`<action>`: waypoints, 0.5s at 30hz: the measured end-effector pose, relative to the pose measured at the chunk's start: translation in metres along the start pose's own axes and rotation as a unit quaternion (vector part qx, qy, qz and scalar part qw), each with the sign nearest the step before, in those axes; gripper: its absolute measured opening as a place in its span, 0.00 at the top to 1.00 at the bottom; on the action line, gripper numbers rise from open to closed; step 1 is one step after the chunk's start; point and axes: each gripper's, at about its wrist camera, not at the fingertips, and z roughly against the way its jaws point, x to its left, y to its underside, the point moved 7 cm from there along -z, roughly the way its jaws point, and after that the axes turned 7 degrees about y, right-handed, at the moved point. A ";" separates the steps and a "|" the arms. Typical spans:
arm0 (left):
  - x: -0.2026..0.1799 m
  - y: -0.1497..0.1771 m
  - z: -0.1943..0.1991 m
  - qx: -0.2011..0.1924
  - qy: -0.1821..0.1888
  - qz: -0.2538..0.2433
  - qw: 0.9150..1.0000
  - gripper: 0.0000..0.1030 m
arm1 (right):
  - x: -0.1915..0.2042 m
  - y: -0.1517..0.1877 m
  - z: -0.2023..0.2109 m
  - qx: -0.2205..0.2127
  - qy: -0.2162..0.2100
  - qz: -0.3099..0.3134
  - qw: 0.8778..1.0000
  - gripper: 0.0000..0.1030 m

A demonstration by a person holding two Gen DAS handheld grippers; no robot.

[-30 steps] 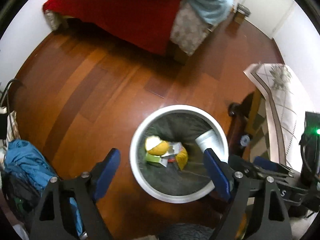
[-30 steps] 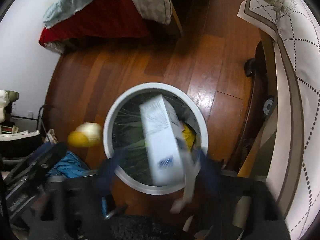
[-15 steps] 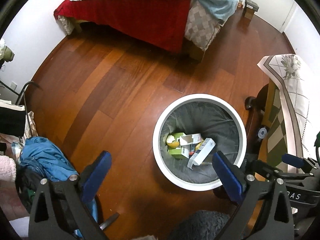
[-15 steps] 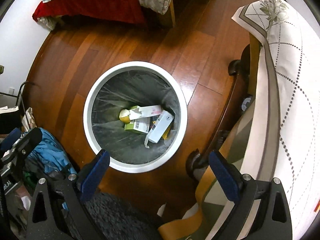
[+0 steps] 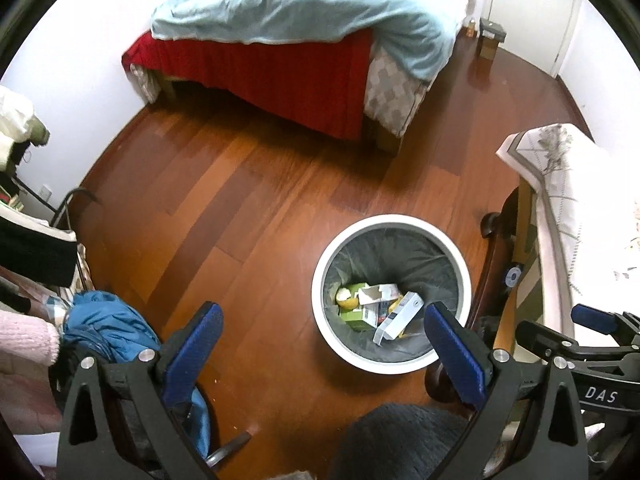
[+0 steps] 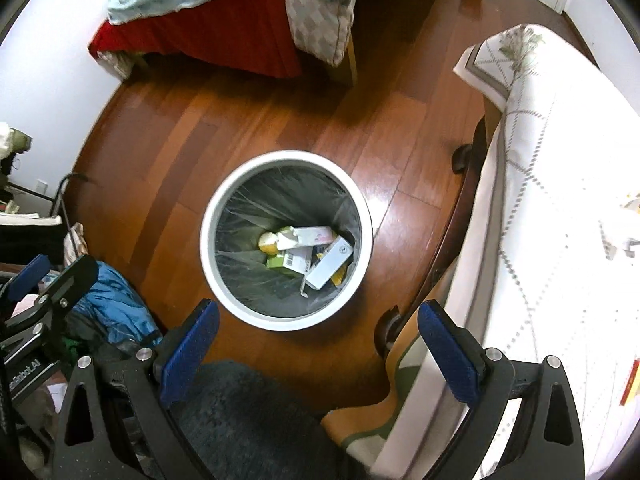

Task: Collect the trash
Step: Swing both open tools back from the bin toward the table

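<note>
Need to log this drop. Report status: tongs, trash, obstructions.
Left tongs just opened, empty; right tongs open, empty. White box, green carton, fruit peel inside bin. Nothing blocking the bin.

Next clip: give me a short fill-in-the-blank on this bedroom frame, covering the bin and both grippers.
1. The white box lies inside the round ____, whose white rim shows.
2. The bin is lined with a dark plastic ____.
3. The left gripper and the right gripper both have jaws that stand ____, holding nothing.
4. The floor is made of ____.

Missing words: bin; bag; open; wood
</note>
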 end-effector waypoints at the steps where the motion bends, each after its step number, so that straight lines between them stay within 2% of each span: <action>1: -0.003 -0.001 0.006 -0.004 0.000 -0.001 1.000 0.00 | -0.001 0.001 0.009 -0.007 -0.005 -0.001 1.000 0.03; 6: -0.023 -0.011 0.052 -0.043 0.010 -0.005 0.999 0.00 | -0.017 0.007 0.062 -0.050 -0.048 -0.037 0.997 0.03; 9: -0.051 -0.020 0.076 -0.070 0.026 -0.018 0.997 0.00 | -0.038 0.010 0.095 -0.076 -0.072 -0.072 0.992 0.03; 13: -0.107 -0.025 0.087 -0.090 0.048 -0.048 0.994 0.00 | -0.098 0.019 0.140 -0.117 -0.081 -0.149 0.979 0.03; 15: -0.147 -0.020 0.077 -0.076 0.066 -0.069 0.993 0.00 | -0.144 0.027 0.154 -0.129 -0.069 -0.203 0.968 0.03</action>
